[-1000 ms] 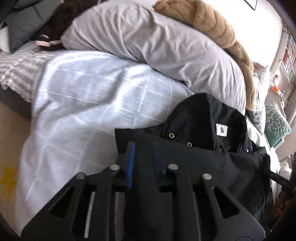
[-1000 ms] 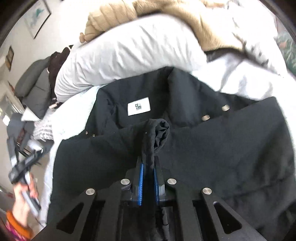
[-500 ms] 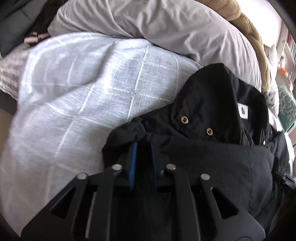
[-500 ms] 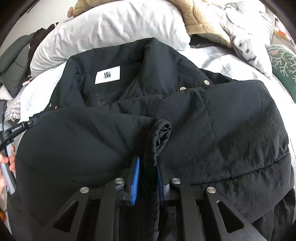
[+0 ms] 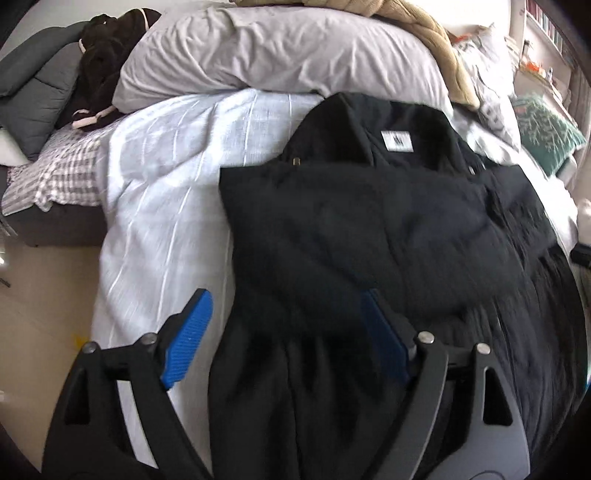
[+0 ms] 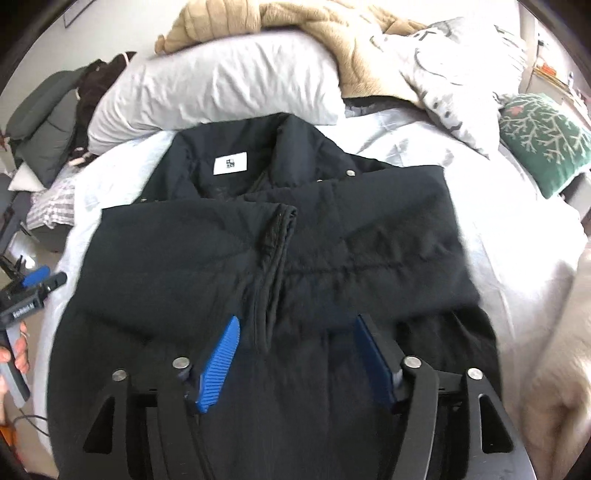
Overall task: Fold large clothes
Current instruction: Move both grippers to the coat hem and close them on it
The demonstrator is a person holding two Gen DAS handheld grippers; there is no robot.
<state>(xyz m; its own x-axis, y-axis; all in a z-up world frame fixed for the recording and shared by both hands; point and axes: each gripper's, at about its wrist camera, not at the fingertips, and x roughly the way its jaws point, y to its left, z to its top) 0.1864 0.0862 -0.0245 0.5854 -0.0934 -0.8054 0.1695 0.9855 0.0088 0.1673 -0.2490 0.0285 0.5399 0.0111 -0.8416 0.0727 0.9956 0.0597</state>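
One black jacket [image 6: 280, 266] lay on the bed [image 5: 166, 206], collar toward the pillows, its two sleeves folded across the chest so that the cuffs [image 6: 277, 236] met near the middle. One white label [image 6: 231, 163] showed inside the collar. Behind it lay one long pale pillow [image 6: 221, 85], one tan blanket [image 6: 332, 33] heaped on top, and one green patterned cushion [image 6: 543, 136] off to the right.

Two tools were in view. The left tool [image 5: 284, 332] had just been opening; its blue pads [image 5: 188, 339] stood wide apart over the jacket's left edge, pressing on nothing. The right tool [image 6: 301, 350] had likewise just been opening, its pads [image 6: 218, 365] wide on either side of the cuff fold, clear of the cloth. A hand [image 6: 13, 354] at the right view's left edge held the left tool's handle.
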